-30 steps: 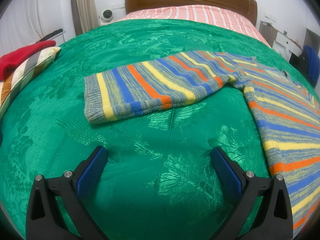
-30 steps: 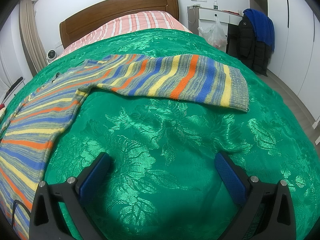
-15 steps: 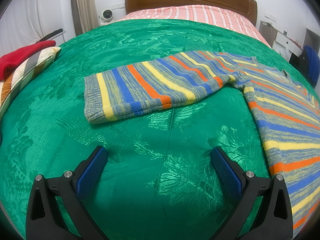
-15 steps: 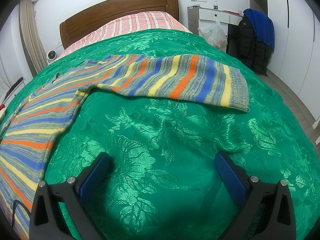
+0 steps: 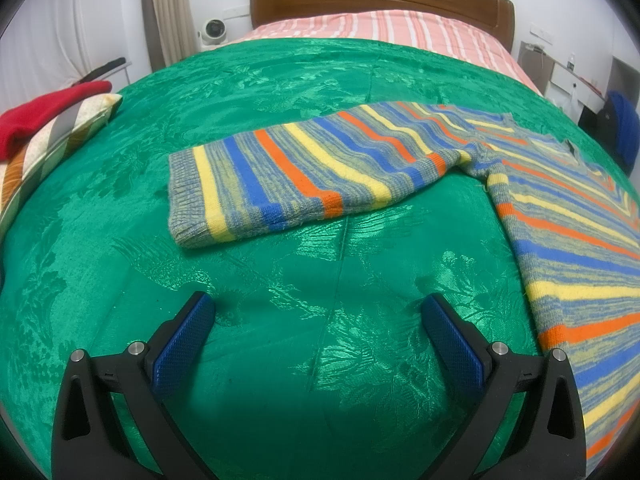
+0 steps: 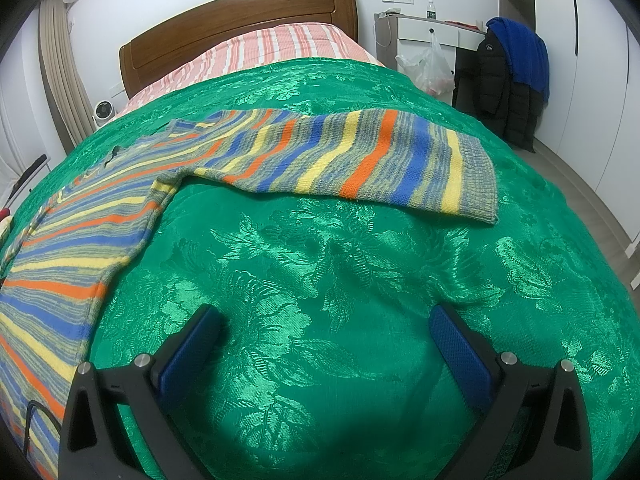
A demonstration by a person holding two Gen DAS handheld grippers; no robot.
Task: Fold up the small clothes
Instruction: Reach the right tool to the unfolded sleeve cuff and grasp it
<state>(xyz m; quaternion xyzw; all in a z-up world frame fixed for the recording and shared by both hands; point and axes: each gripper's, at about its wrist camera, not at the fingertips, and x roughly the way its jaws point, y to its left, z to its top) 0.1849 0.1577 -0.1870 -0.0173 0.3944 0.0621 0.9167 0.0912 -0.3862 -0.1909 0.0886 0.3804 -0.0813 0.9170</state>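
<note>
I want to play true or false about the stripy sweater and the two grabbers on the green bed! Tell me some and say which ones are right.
1. The sweater lies spread out on the green cover. True.
2. The left gripper is pinching a sleeve. False: its jaws stand open over bare cover, apart from the sleeve.
3. The right gripper is open. True.
4. The sleeves are folded over the sweater's body. False: each sleeve sticks out sideways.
5. A red cloth lies on a pillow at the left. True.
</note>
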